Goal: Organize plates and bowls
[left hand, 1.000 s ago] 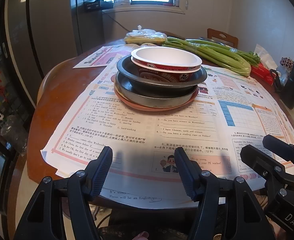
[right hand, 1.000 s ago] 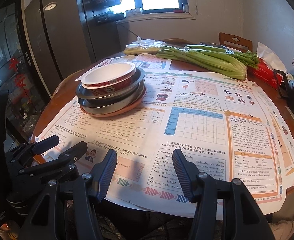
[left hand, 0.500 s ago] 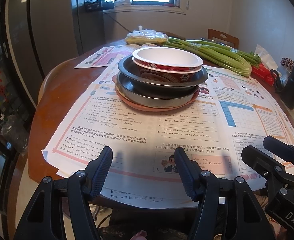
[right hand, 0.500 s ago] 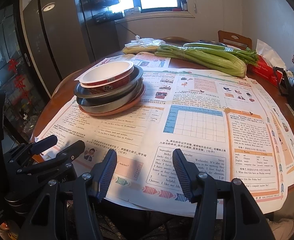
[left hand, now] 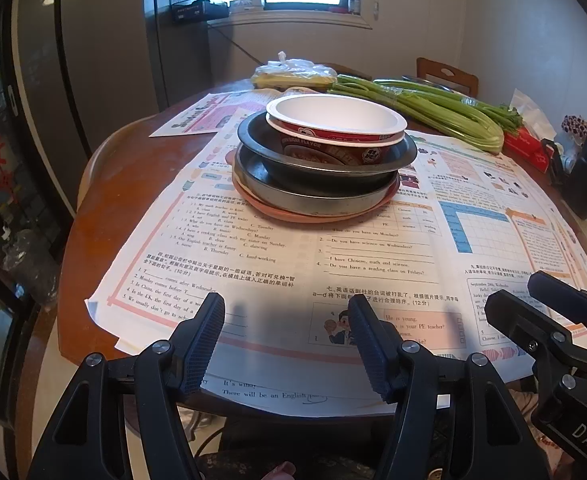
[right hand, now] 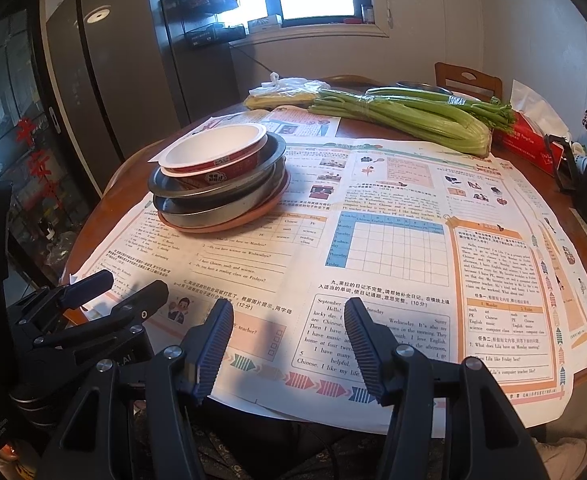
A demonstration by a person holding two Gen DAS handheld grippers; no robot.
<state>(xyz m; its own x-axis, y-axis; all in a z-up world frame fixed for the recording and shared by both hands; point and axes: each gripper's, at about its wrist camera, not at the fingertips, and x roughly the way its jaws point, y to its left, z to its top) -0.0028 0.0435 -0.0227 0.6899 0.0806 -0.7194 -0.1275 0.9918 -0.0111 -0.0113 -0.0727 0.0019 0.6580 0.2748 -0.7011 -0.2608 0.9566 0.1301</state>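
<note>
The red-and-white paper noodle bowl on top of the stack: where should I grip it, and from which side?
Judging by its pose, grip the red-and-white paper noodle bowl at its near rim, one finger inside and one outside, coming from above. Its flared white lip stands clear above the dark metal pan, which hides the lower wall.

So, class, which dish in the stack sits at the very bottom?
The orange plate: flat, directly on the paper, under two grey metal pans and the paper bowl.

Paper-covered (left hand: 253,272) round wooden table (left hand: 93,216)
</note>
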